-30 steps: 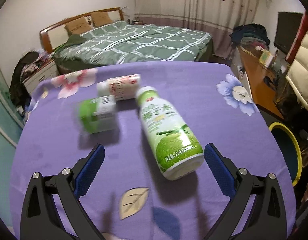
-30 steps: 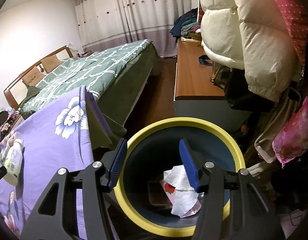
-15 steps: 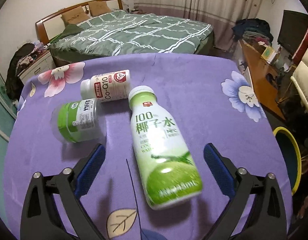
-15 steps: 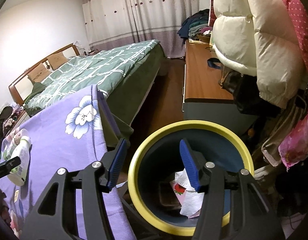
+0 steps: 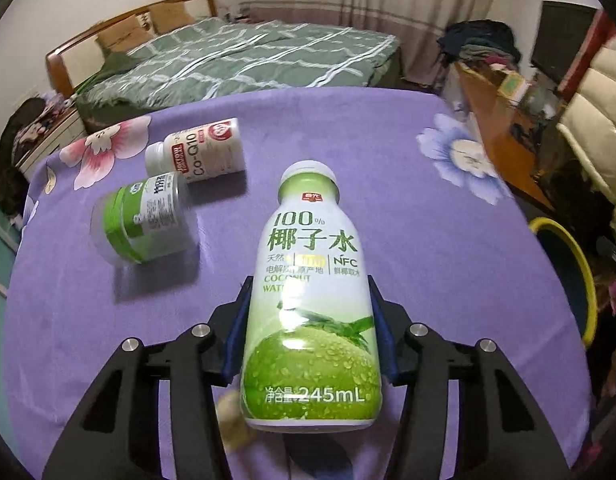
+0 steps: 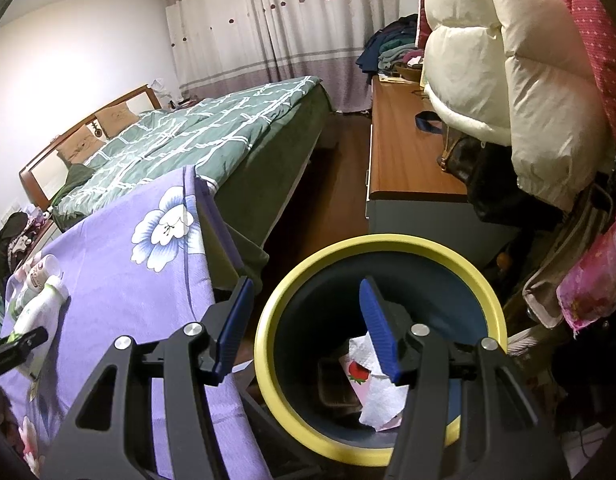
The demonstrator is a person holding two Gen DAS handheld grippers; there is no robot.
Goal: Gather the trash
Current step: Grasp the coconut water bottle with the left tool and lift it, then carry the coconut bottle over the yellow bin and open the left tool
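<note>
On the worktop | left gripper jaws just closed, seemingly gripping bottle | right gripper jaws half-open, empty | next: carry to bin

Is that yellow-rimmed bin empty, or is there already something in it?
Not empty. The right wrist view looks down into the bin: crumpled white paper and a pink wrapper lie at its bottom.

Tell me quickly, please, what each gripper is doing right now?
Left gripper: jaws just closed onto the coconut water bottle.
Right gripper: open, empty, above the bin.
</note>
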